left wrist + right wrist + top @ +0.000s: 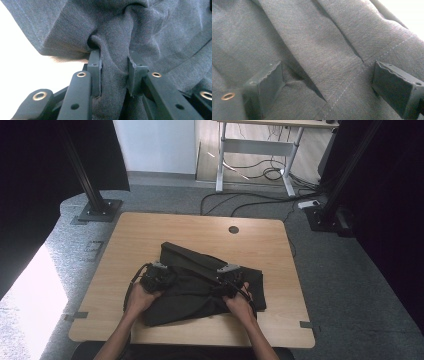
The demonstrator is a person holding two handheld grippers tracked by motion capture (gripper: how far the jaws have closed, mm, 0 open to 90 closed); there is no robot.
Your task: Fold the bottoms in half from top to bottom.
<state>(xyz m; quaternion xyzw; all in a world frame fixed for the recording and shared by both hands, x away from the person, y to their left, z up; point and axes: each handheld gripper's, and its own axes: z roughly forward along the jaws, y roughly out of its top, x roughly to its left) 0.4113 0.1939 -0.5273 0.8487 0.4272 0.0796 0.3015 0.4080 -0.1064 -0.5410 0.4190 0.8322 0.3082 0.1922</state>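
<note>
- The left hand-held gripper point(113, 75) is clenched on a bunched ridge of the dark grey garment point(155, 32); cloth fills the narrow gap between its jaws.
- Left of that gripper, the garment's stitched edge point(32, 30) ends against bright, bare surface.
- The right hand-held gripper point(327, 82) is released, jaws spread wide, with a stitched seam point(352, 82) running between them; cloth lies flat underneath.
- In the high view, the garment point(200, 285) lies folded on the bench point(150, 235), under both grippers.
- Beyond the grippers, bare bench stretches to the far edge; bare strips flank the garment.
</note>
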